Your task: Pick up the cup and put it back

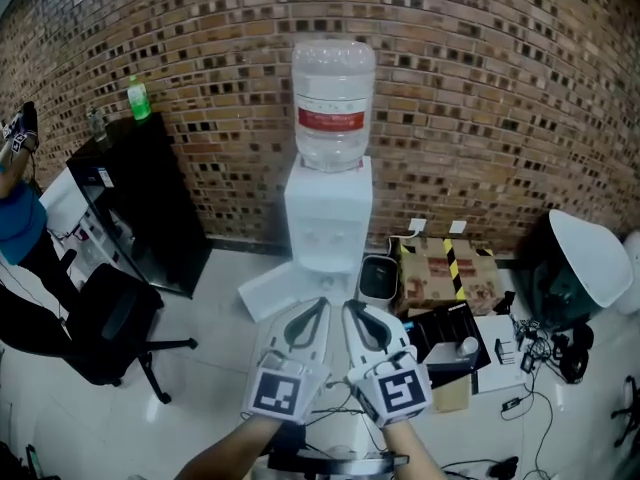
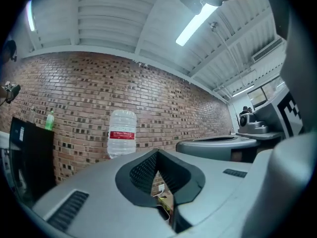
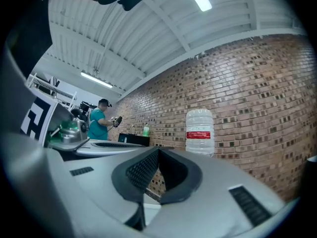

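No cup shows in any view. My left gripper (image 1: 322, 304) and right gripper (image 1: 349, 306) are held side by side in front of me, both aimed at a white water dispenser (image 1: 328, 223) with a clear bottle (image 1: 333, 103) on top, standing against the brick wall. In the left gripper view the left gripper (image 2: 157, 151) has its jaws together with nothing held, and the bottle (image 2: 122, 133) stands left of the tips. The right gripper (image 3: 158, 150) is likewise shut and empty, with the bottle (image 3: 199, 132) to the right of its tips.
A black cabinet (image 1: 140, 203) with a green bottle (image 1: 138, 98) on it stands at the left, with an office chair (image 1: 110, 323) in front. A black bin (image 1: 378, 276), a cardboard box (image 1: 447, 273) and loose cables (image 1: 540, 353) lie right of the dispenser. A person in teal (image 3: 98, 120) stands far left.
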Demonstrator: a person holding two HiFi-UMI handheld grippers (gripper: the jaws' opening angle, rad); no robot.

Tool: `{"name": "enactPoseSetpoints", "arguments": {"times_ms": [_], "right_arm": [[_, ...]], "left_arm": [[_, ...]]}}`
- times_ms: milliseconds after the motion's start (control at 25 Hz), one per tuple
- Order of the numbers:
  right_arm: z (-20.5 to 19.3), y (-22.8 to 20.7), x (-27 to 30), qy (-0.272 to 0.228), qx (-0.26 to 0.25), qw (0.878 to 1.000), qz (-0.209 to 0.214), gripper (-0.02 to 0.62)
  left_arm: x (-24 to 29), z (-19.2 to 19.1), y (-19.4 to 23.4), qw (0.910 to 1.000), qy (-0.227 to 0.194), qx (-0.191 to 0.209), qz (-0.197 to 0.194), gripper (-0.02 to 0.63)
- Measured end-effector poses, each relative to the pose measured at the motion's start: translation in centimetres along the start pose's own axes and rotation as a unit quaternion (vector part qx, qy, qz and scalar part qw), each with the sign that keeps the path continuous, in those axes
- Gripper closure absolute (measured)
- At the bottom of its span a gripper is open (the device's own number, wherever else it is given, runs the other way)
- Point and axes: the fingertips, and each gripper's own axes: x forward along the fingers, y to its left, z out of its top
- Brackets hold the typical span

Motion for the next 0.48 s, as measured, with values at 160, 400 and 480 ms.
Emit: {"name": "enactPoseSetpoints", "arguments": {"times_ms": [160, 400, 480], "right_arm": [[-0.4, -1.8, 5.9, 0.005, -0.003, 1.0, -0.007, 0.589], [-0.5, -4.4, 15.4, 0.013, -0.002, 1.0, -0.027, 0.589], [-0.5, -5.1, 18.6, 0.012, -0.006, 0.999, -0.034, 0.589]], "left_arm": [[4.2, -0.8, 4.3, 1.0, -0.003, 0.0, -0.009, 0.601], [10.7, -2.3, 11.4, 0.9994, -0.002, -0.009, -0.034, 0.601], [12.7, -2.7, 13.7, 0.999, -0.005, -0.01, -0.042, 0.601]]}}
